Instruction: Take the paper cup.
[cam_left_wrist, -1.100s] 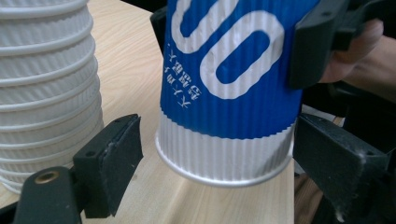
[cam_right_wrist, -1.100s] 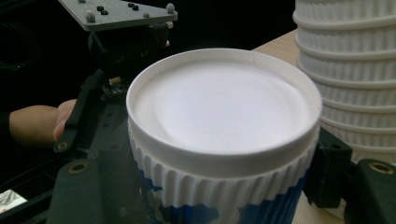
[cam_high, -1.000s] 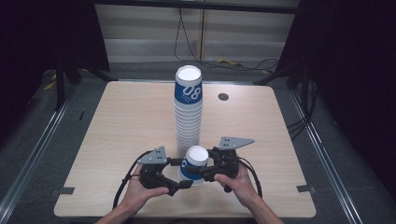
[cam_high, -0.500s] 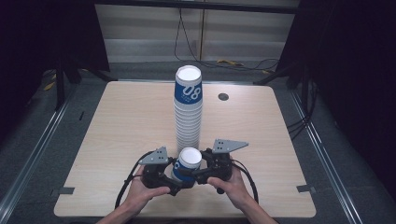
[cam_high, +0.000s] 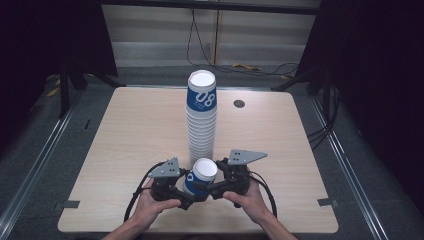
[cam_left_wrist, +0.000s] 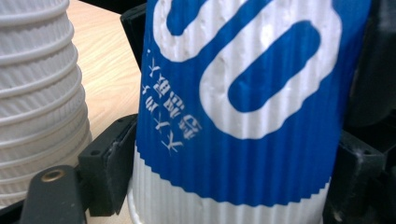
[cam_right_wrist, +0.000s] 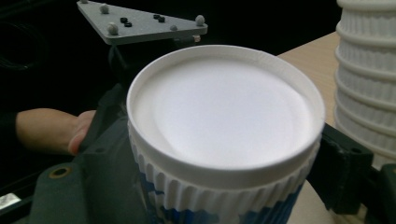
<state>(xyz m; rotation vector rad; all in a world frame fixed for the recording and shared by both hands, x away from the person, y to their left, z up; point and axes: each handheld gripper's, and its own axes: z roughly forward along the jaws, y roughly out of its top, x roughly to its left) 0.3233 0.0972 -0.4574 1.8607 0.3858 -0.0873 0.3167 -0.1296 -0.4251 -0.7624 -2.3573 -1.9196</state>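
Both grippers' fingers clamp 1 paper cup (cam_high: 201, 176), tilted, mouth up toward the stack (cam_high: 201, 120).

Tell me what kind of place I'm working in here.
Likely a lab or recording bay, not a home: a bare wooden table ringed by black curtains, cables on the floor, and handheld grippers with marker plates clamped on a paper cup.
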